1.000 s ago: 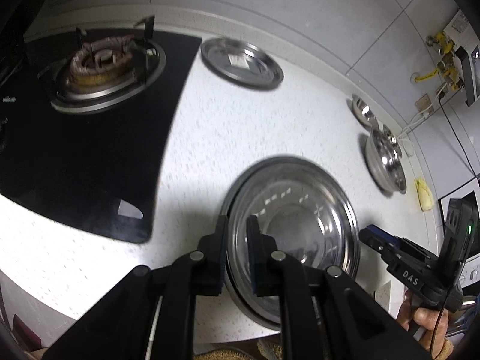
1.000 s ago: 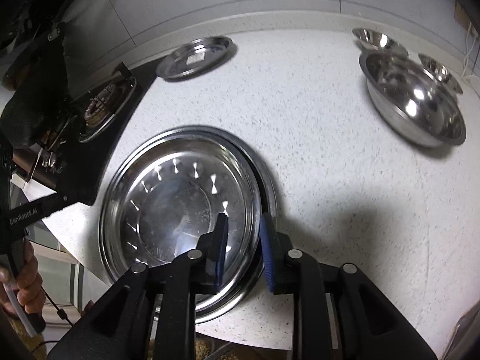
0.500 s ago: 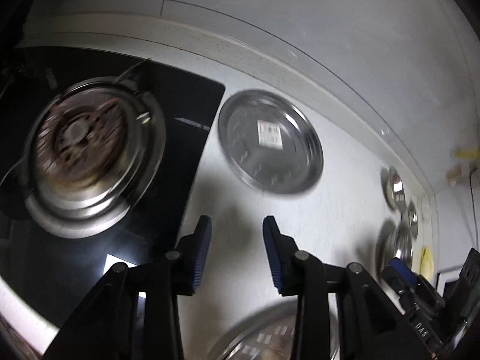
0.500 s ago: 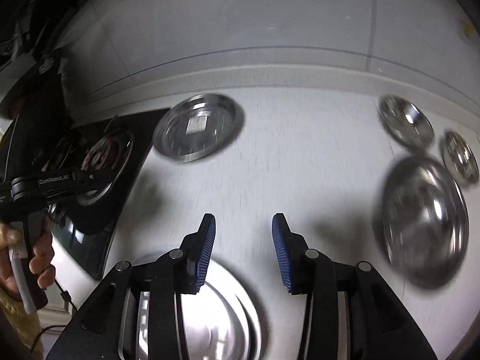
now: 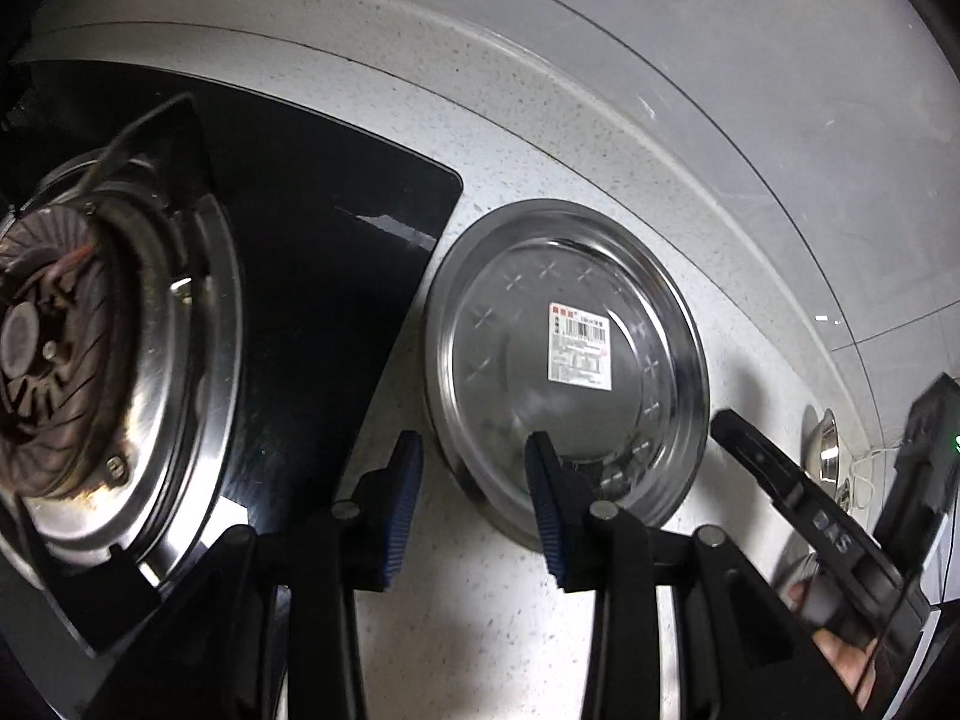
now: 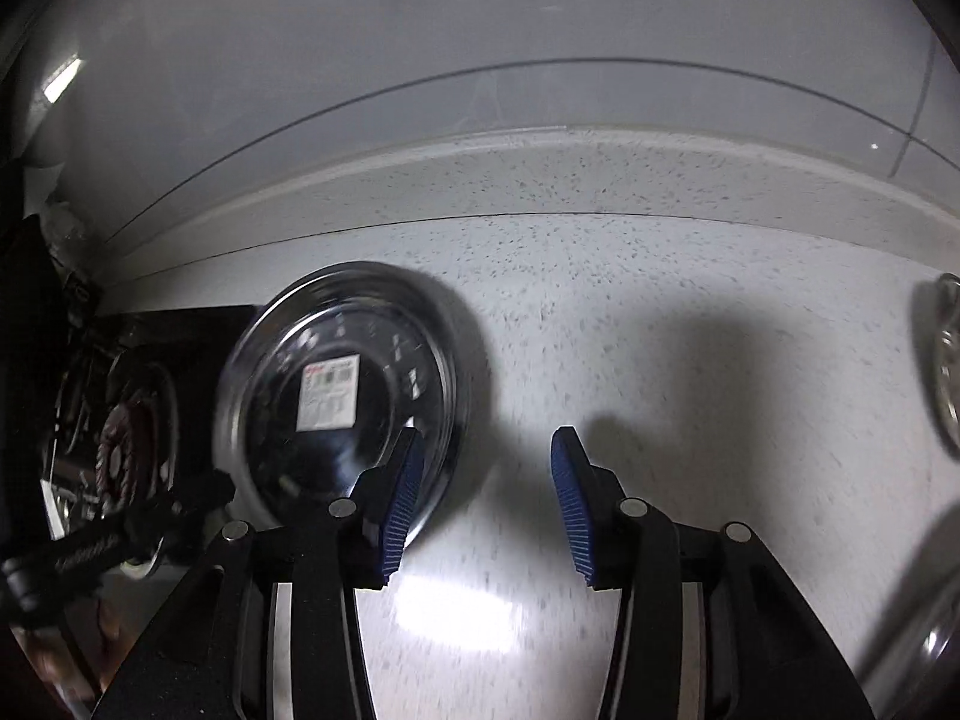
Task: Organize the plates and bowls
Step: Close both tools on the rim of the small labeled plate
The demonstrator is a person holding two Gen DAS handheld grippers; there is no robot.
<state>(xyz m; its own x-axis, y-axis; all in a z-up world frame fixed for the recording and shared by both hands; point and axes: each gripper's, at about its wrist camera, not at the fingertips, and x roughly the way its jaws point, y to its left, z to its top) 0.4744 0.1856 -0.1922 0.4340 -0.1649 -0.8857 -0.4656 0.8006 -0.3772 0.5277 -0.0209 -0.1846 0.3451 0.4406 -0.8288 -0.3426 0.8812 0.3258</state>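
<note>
A small steel plate [image 5: 564, 360] with a white barcode label lies on the speckled counter beside the stove. My left gripper [image 5: 474, 480] hovers at its near-left rim, open. The rim shows in the gap between the blue pads, and neither pad presses on it. In the right wrist view the same plate [image 6: 342, 396] sits to the left. My right gripper [image 6: 489, 480] has its jaws opening over bare counter, its left finger [image 6: 402, 480] overlapping the plate's right edge. Nothing is held. The right gripper also shows as a black body [image 5: 780, 480] at the plate's right.
A black glass hob [image 5: 324, 276] with a round burner [image 5: 90, 372] lies left of the plate. The backsplash wall [image 6: 480, 90] stands close behind. Steel bowls sit to the right [image 6: 945, 372], and a larger one [image 6: 918, 630] is at the lower right.
Both grippers let go of the large plate near the front edge and opened. They moved back across the counter to the small labelled plate. The large plate has left both views.
</note>
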